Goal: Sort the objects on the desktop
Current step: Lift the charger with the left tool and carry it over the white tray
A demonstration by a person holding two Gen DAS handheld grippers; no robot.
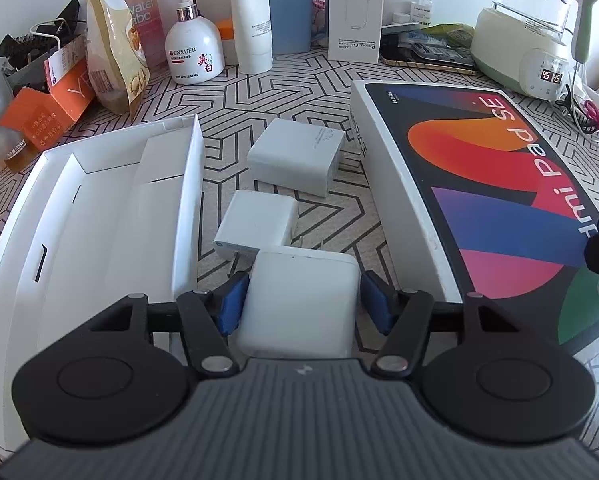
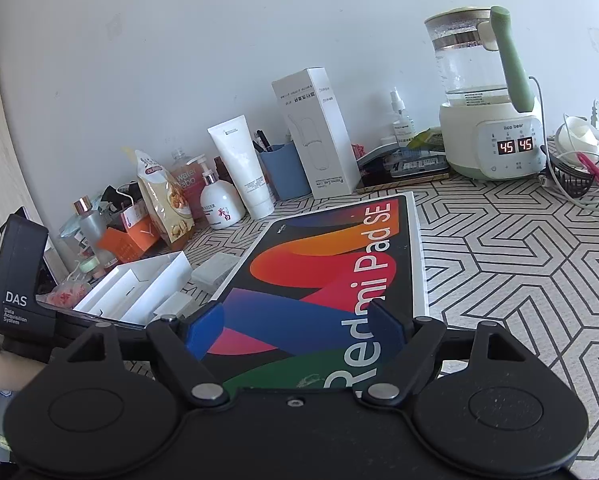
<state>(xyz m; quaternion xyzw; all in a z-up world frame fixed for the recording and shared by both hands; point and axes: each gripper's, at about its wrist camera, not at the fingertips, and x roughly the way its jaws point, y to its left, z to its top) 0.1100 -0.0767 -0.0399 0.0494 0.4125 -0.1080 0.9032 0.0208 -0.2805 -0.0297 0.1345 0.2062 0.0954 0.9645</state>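
Observation:
Three white chargers lie in a row between an open white box (image 1: 99, 208) on the left and a Redmi Pad SE box (image 1: 479, 168) on the right. The nearest charger (image 1: 299, 320) sits between the blue pads (image 1: 232, 300) of my left gripper (image 1: 303, 300), which is shut on its sides. The middle charger (image 1: 259, 220) and the far charger (image 1: 295, 156) lie free on the mat. My right gripper (image 2: 295, 330) hovers open over the near end of the Redmi Pad SE box (image 2: 319, 272), with nothing between its fingers.
Along the back wall stand a snack bag (image 1: 115, 52), a white pump bottle (image 1: 193, 48), a white tube (image 1: 251, 16), a blue pen cup (image 1: 291, 16), a tall white carton (image 1: 355, 8) and a kettle (image 1: 531, 28). An orange carton (image 1: 47, 108) lies far left. Cables (image 2: 579, 176) trail at right.

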